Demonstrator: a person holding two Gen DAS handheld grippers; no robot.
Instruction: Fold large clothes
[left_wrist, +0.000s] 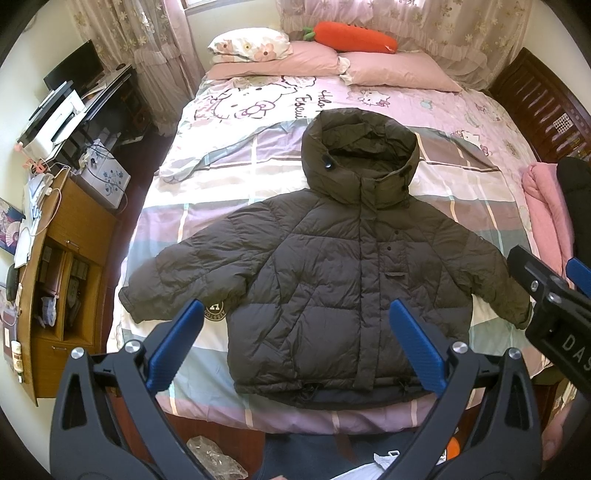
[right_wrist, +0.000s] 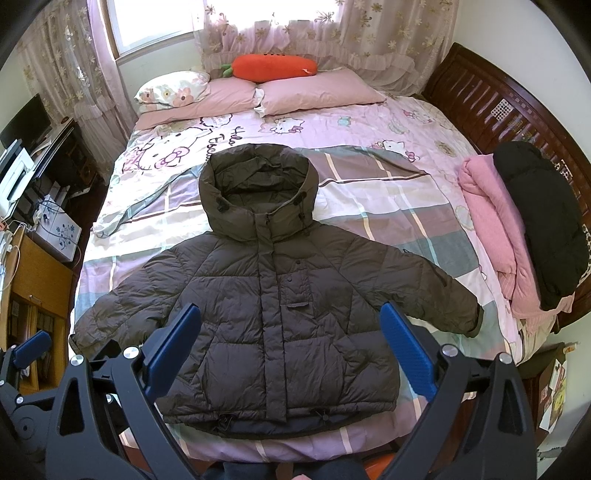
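The jacket (left_wrist: 325, 266) lies front up and spread flat on the bed (left_wrist: 461, 177), hood toward the pillows and both sleeves out, so folding looks not yet begun. The left gripper (left_wrist: 295, 347) hovers above the hem with jaws wide apart and empty, and the right gripper (right_wrist: 291, 350) does the same. The likely next move is to reach outward and pinch each sleeve near its cuff, then carry it across the chest.

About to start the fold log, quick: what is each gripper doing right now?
Left gripper: open, holding nothing, above the jacket.
Right gripper: open, holding nothing.
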